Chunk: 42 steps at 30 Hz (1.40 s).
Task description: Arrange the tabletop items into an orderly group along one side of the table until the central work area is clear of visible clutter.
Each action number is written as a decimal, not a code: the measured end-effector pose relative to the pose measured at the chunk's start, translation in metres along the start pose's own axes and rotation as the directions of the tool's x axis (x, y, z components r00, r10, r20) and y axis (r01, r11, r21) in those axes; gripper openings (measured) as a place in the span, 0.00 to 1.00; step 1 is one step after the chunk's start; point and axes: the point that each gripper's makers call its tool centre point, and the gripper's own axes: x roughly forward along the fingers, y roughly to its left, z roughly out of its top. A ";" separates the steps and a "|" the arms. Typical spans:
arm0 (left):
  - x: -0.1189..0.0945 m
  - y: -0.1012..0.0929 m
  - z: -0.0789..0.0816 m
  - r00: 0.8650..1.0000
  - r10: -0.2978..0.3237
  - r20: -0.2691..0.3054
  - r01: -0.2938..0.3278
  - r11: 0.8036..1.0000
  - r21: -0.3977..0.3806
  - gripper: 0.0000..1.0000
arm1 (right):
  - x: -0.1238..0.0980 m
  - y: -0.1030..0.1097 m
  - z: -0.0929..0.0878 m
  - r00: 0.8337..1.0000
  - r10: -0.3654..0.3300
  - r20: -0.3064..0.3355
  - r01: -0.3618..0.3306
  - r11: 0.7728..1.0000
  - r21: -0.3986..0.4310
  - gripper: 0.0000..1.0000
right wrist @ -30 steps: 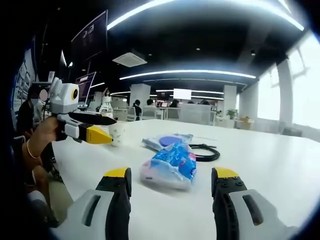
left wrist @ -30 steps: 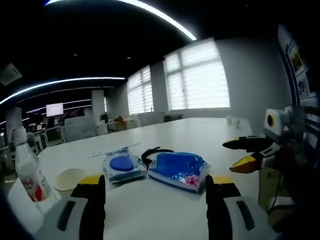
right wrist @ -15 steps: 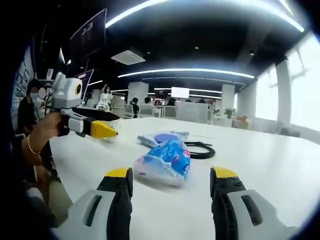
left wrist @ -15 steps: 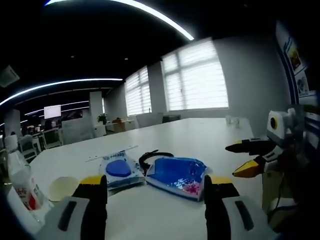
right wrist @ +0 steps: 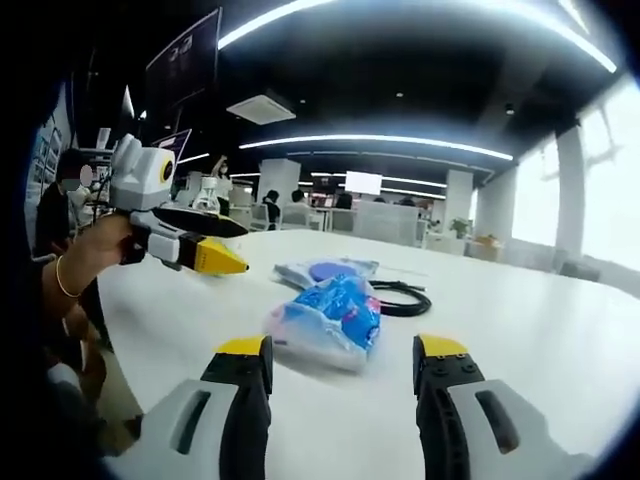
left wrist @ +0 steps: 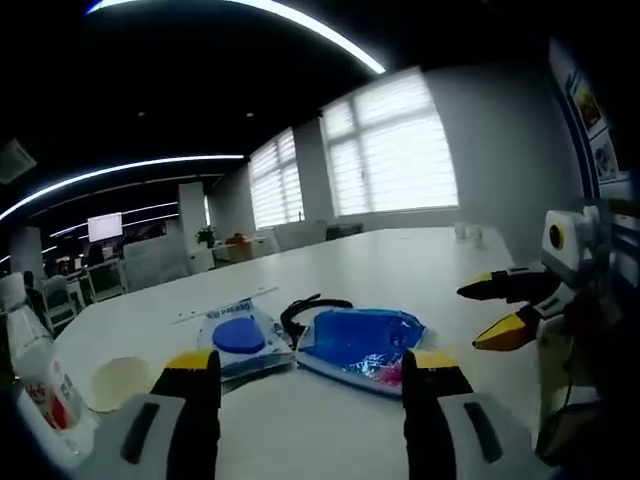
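1. While both jaws stand spread with nothing between them, the left gripper (left wrist: pixel 310 375) and right gripper (right wrist: pixel 343 362) hover above the white table (right wrist: pixel 560 330).
2. Just beyond lies a crinkled blue plastic pouch (left wrist: pixel 362 340), touching a white packet with a blue round lid (left wrist: pixel 238 338).
3. Behind them curls a black cable (right wrist: pixel 402 297).
4. Far left stand a clear bottle with a red label (left wrist: pixel 38 385) and what may be a pale paper cup (left wrist: pixel 118 381).

The left gripper view looks low across the bench (left wrist: pixel 400 260) toward the far windows, while the right gripper view faces the office interior from the opposite side. Both sit near the blue packet (left wrist: pixel 362 340) (right wrist: pixel 330 315), sharing it, the wipes pack (left wrist: pixel 240 338) (right wrist: pixel 325 270) and the black cable (left wrist: pixel 305 308) (right wrist: pixel 400 298); each catches the other tool (left wrist: pixel 505 305) (right wrist: pixel 215 245).
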 end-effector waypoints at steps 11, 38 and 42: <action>0.012 0.002 0.001 1.000 0.002 0.008 -0.002 1.000 0.013 0.70 | 0.008 -0.001 -0.004 1.000 -0.007 -0.006 0.007 1.000 -0.006 0.50; 0.049 0.009 -0.006 0.999 -0.016 -0.043 0.017 0.999 0.031 0.64 | 0.016 -0.005 -0.012 0.999 -0.010 -0.037 0.009 1.000 -0.029 0.42; 0.056 0.010 -0.007 0.998 -0.014 -0.062 0.017 0.999 0.052 0.64 | 0.019 -0.006 -0.014 0.999 -0.014 -0.046 0.012 0.999 -0.036 0.40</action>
